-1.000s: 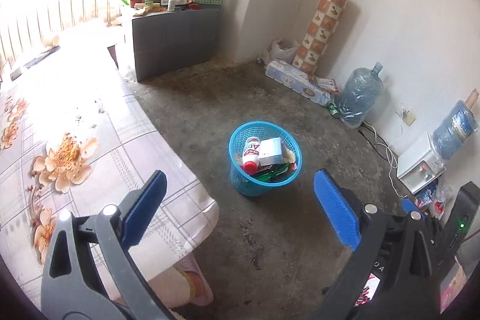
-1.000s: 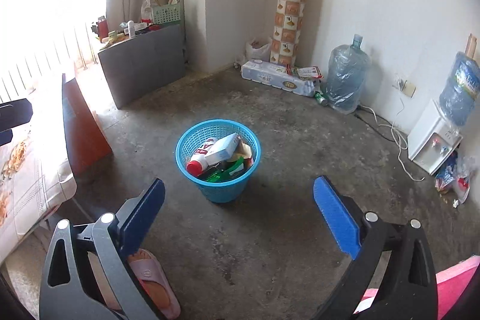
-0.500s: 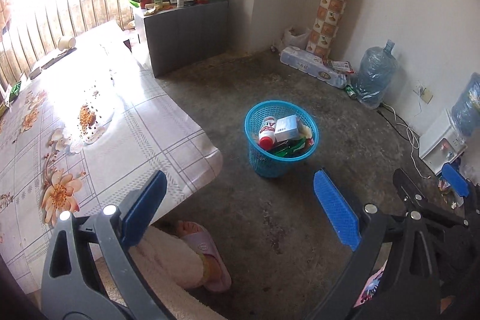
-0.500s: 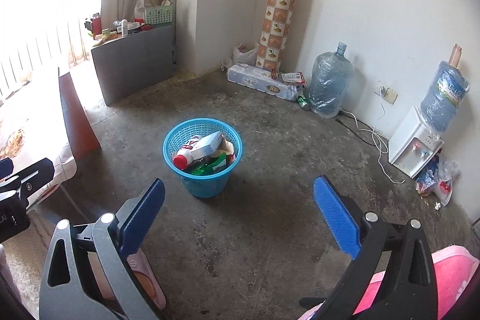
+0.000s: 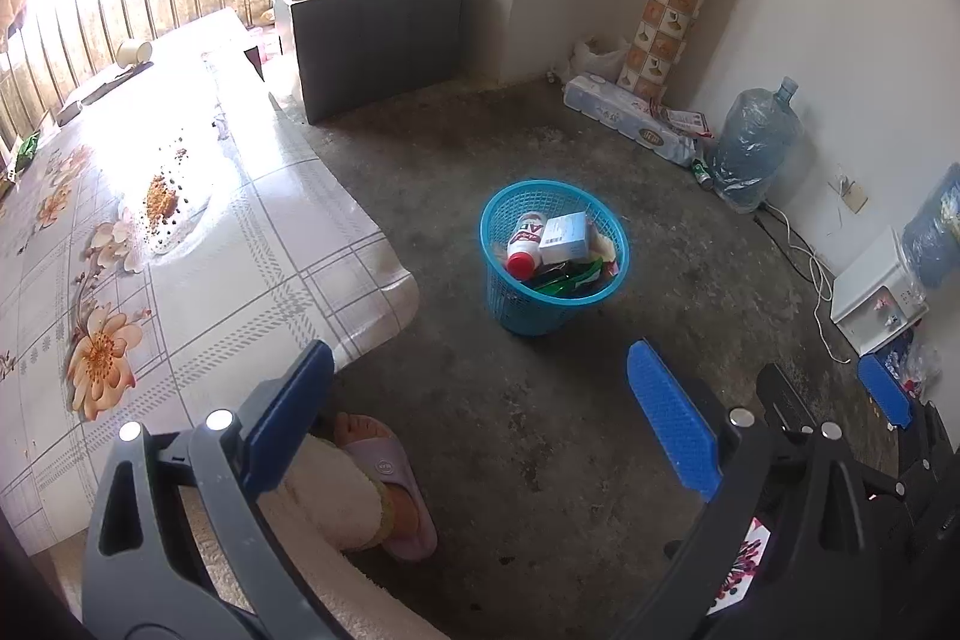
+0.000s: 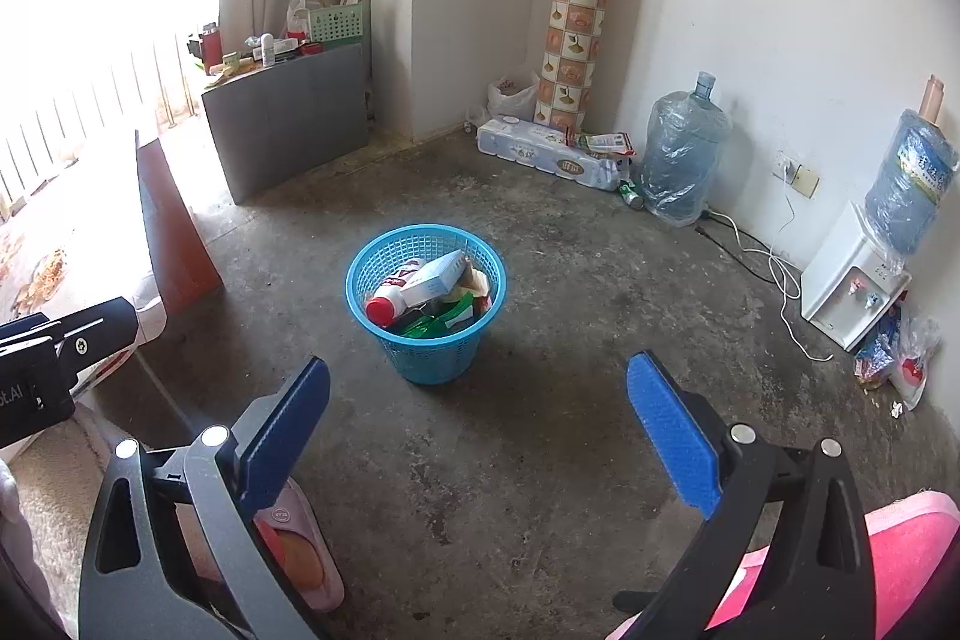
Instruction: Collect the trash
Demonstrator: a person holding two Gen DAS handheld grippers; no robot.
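A blue mesh trash basket (image 5: 555, 307) (image 6: 429, 346) stands on the concrete floor. Inside lie a white bottle with a red cap (image 5: 522, 244) (image 6: 390, 301), a white box (image 5: 564, 232) (image 6: 435, 274) and green wrappers (image 6: 435, 322). My left gripper (image 5: 480, 412) is open and empty, held above the floor short of the basket, beside the table corner. My right gripper (image 6: 480, 418) is open and empty too, back from the basket. The right gripper's blue pad (image 5: 885, 391) shows at the right edge of the left wrist view.
A table with a floral cloth (image 5: 198, 280) fills the left; crumbs (image 5: 162, 199) lie on it. A person's slippered foot (image 5: 384, 484) is below. Water jugs (image 6: 684, 160), a dispenser (image 6: 852, 298), cables, a tissue pack (image 6: 546, 157) and a grey cabinet (image 6: 288, 118) line the walls.
Both grippers have drawn back and up from the basket, which looks smaller and farther now. More of the table and the foot shows on the left. Both stay open.
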